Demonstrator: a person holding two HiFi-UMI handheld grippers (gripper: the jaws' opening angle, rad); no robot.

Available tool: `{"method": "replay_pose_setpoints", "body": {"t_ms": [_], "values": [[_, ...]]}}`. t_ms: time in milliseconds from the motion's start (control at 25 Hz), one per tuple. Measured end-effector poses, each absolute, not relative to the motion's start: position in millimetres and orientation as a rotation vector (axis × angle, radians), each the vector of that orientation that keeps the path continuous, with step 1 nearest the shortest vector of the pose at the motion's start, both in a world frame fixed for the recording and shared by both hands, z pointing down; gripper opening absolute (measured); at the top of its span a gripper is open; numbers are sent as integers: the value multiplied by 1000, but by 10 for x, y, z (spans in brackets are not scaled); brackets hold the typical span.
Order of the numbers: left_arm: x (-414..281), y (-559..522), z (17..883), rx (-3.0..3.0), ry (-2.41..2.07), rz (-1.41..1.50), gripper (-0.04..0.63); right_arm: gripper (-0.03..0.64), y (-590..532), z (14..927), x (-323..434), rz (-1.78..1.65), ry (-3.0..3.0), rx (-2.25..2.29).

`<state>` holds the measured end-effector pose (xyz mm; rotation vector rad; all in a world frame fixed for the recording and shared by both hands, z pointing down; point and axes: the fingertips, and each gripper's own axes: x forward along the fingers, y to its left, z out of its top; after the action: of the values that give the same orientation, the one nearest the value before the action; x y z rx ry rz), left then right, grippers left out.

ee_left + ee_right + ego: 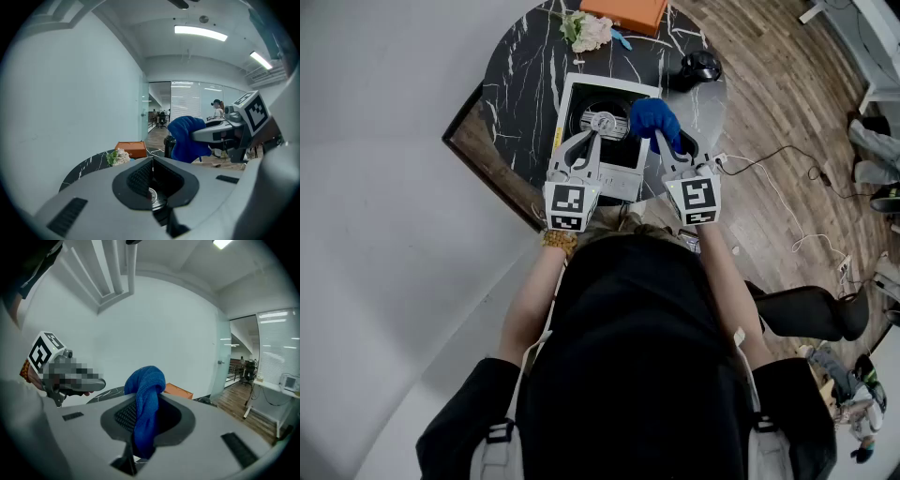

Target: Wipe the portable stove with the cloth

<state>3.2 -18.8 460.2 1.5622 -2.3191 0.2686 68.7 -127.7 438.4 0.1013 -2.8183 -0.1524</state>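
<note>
A white portable stove point(577, 94) with a black top and round burner point(604, 123) sits on the round black marble table point(520, 66). My right gripper point(676, 145) is shut on a bunched blue cloth point(653, 117), held above the stove's right side. The same cloth point(146, 404) hangs pinched between the jaws in the right gripper view and shows as a blue cloth point(186, 138) in the left gripper view. My left gripper point(589, 139) hovers over the stove's near edge, jaws shut and empty, with the burner point(153, 196) glimpsed below them.
An orange box point(624, 12) and a small flower bunch point(586, 30) lie at the table's far side. A black round object point(699, 67) sits at the table's right edge. A power cable point(778, 187) runs across the wooden floor to the right.
</note>
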Motion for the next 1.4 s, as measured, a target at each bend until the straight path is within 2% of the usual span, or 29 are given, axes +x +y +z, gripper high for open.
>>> {"method": "replay_pose_setpoints", "body": {"t_ms": [200, 520, 560, 640, 760, 1040, 1280, 1400], "values": [[-31, -120, 4685, 1564, -2309, 307, 9, 55, -1256, 4438, 653, -175, -2803, 93], [-207, 189, 5323, 1635, -2053, 503, 15, 58, -1388, 4831, 543, -340, -2617, -32], [-234, 217, 5422, 1640, -2021, 533, 30, 58, -1423, 4917, 529, -361, -2578, -40], [-269, 273, 5622, 1650, -1950, 593, 103, 58, -1518, 5121, 489, -430, -2487, -41], [-308, 311, 5867, 1665, -1851, 670, 138, 58, -1703, 5446, 358, -603, -2328, -72], [-318, 361, 6203, 1647, -1792, 675, 138, 67, -1676, 6277, 160, -857, -1910, -307], [-233, 341, 6370, 1685, -1749, 787, 135, 63, -1487, 6511, -8, -823, -1779, -394], [-238, 324, 6378, 1710, -1728, 840, 107, 58, -1460, 6509, -6, -786, -1726, -462]]}}
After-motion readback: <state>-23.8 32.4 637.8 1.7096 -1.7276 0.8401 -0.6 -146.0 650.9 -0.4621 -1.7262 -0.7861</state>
